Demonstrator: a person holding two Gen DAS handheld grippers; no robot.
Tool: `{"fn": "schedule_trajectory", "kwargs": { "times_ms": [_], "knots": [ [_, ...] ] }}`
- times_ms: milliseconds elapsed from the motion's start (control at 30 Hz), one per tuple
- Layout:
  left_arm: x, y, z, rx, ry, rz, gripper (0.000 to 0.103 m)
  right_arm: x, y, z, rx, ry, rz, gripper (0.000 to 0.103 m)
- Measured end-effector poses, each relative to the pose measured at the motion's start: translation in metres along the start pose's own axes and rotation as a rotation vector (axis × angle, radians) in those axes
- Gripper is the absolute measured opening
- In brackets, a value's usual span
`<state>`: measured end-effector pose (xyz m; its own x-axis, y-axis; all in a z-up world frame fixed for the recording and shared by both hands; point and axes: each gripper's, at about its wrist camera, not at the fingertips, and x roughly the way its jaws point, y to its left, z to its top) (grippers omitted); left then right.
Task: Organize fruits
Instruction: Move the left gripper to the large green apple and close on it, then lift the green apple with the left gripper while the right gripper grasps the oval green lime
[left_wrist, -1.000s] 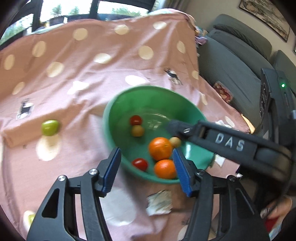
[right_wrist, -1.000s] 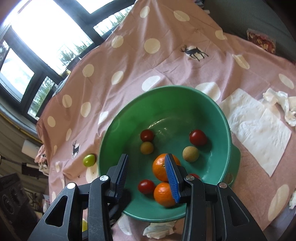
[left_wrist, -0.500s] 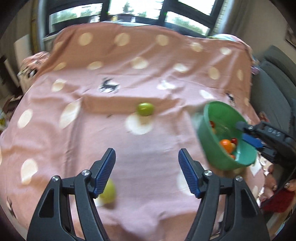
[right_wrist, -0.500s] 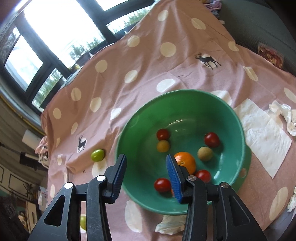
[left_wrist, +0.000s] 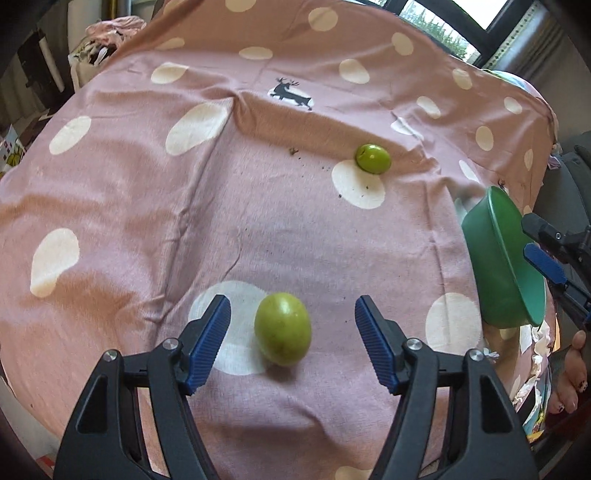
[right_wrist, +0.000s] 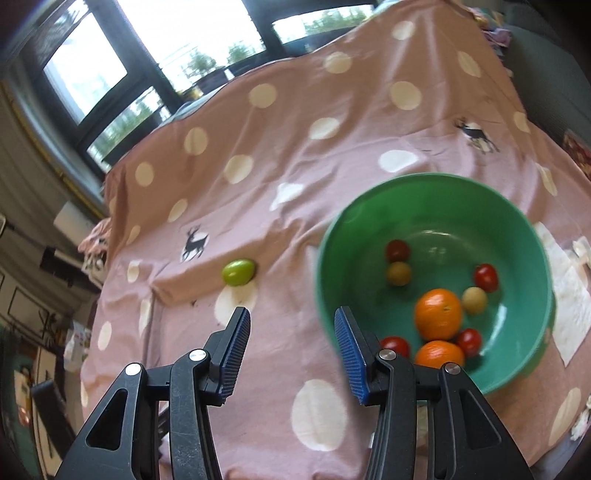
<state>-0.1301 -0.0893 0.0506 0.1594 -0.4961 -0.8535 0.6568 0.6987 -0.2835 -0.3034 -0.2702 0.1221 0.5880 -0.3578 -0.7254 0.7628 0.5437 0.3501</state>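
My left gripper (left_wrist: 292, 341) is open, its blue pads on either side of a green fruit (left_wrist: 282, 328) that lies on the pink dotted cloth, not touching it. A second, smaller green fruit (left_wrist: 372, 158) lies farther off by a fold; it also shows in the right wrist view (right_wrist: 238, 271). The green bowl (right_wrist: 524, 236) holds two oranges (right_wrist: 438, 314), several small red fruits (right_wrist: 485, 277) and two brownish ones (right_wrist: 474, 300). My right gripper (right_wrist: 291, 347) is open and empty, just left of the bowl; it shows in the left wrist view (left_wrist: 543, 245) beside the bowl (left_wrist: 495, 258).
The pink cloth (left_wrist: 147, 221) covers the table and drapes over its edges. White paper tissue (right_wrist: 569, 295) lies right of the bowl. Windows stand behind the table. A grey sofa (right_wrist: 554, 55) is at the far right. A person's bare foot (left_wrist: 569, 373) is at the right.
My left gripper swung left from the bowl and came down around the near green fruit. My right gripper moved left off the bowl, over the cloth. Both stay open.
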Motion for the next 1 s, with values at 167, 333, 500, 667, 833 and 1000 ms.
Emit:
{"fn": "schedule_trajectory", "kwargs": {
  "times_ms": [167, 333, 500, 667, 833, 1000],
  "knots": [
    [0.015, 0.007, -0.003, -0.036, 0.065, 0.013, 0.069, 0.008, 0.016, -0.004, -0.037, 0.025, 0.001, 0.048],
    [0.024, 0.003, -0.006, -0.025, 0.097, 0.014, 0.063, 0.014, 0.024, -0.008, -0.054, 0.049, 0.017, 0.048],
    [0.025, 0.000, -0.008, 0.002, 0.093, 0.030, 0.047, 0.019, 0.027, -0.011, -0.055, 0.067, 0.021, 0.048],
    [0.026, 0.002, -0.007, 0.006, 0.090, 0.034, 0.036, 0.023, 0.029, -0.012, -0.048, 0.078, 0.023, 0.048],
    [0.026, 0.004, -0.004, -0.018, 0.089, 0.016, 0.036, 0.030, 0.033, -0.015, -0.055, 0.099, 0.016, 0.048],
    [0.021, 0.007, 0.000, -0.039, 0.062, -0.004, 0.036, 0.038, 0.039, -0.018, -0.076, 0.125, 0.028, 0.048]
  ]
}}
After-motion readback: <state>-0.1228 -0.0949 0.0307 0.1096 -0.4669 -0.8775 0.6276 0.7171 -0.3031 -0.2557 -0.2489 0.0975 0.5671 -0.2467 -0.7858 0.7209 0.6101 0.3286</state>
